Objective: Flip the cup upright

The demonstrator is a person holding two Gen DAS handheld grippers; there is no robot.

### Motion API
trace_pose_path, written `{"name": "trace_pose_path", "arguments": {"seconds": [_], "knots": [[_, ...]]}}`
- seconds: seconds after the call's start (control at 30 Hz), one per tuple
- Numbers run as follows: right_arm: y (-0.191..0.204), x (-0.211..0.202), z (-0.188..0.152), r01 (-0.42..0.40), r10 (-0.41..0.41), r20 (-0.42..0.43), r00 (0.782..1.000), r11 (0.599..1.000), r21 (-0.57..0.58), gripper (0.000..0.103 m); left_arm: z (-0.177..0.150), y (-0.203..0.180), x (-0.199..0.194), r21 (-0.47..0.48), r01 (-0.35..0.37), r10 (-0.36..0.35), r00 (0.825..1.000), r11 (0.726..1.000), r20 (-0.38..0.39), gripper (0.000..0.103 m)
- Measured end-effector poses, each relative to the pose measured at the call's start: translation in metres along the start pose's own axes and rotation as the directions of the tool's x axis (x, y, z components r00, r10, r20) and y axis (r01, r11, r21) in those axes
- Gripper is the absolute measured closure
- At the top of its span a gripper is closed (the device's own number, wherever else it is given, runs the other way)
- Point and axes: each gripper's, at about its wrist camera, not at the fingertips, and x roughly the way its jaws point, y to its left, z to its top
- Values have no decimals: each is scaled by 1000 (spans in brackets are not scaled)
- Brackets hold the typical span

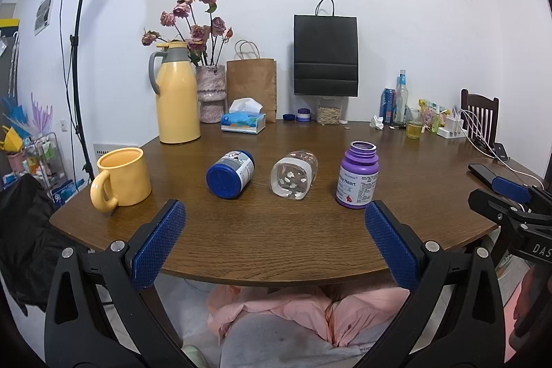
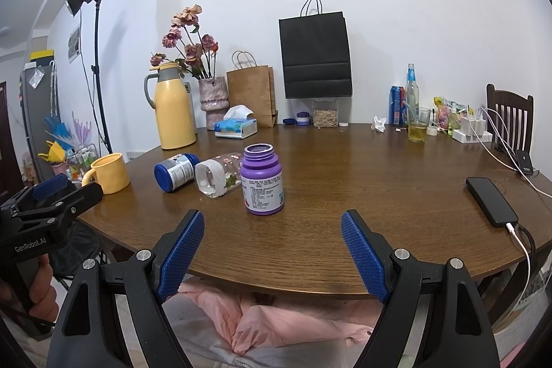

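One clear cup (image 1: 294, 175) on its side (base toward camera), mouth toward wall.

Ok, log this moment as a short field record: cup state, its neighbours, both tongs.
cup: clear glass cup lying on its side, base toward the camera
left of cup: blue-lidded bottle, also on its side
right of cup: purple bottle, upright, no lid
mug: yellow mug, upright, at the table's left edge
left tongs: open, empty, short of the cup
right tongs: open, empty
table: wooden table
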Motion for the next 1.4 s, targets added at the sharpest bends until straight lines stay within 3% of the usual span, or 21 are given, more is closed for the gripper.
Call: {"name": "trace_pose_path", "arguments": {"seconds": [0.7, 0.83, 0.9, 0.97, 1.07, 1.2, 1.3, 1.33, 1.4], "knots": [[0, 4, -2, -1, 1, 4, 1000, 1000, -5, 17, 5, 2, 3, 26, 9, -9, 1000, 1000, 11, 0], [1, 10, -3, -8, 8, -11, 1000, 1000, -1, 17, 17, -5, 26, 127, 4, -11, 998, 992, 58, 0], [2, 13, -3, -9, 9, -14, 1000, 1000, -9, 17, 21, -15, 47, 220, 38, -52, 997, 975, 57, 0], [5, 19, 1, -12, 12, -5, 1000, 999, -33, 17, 22, -25, 70, 313, 96, -114, 993, 945, 41, 0], [12, 33, 12, -33, 34, 8, 999, 997, -75, 17, 27, -31, 114, 343, 163, -165, 986, 925, -24, 0], [23, 60, 23, -68, 71, 17, 997, 991, -119, 17, 34, -33, 170, 323, 238, -204, 969, 916, -135, 0], [28, 80, 25, -104, 105, 7, 994, 988, -117, 17, 32, -32, 210, 283, 248, -183, 954, 927, -238, 2], [29, 86, 25, -110, 111, 3, 994, 987, -118, 17, 31, -32, 220, 274, 264, -191, 945, 925, -265, 3], [30, 96, 23, -116, 115, -9, 993, 986, -116, 17, 26, -35, 228, 309, 279, -192, 940, 909, -283, 23]]}}
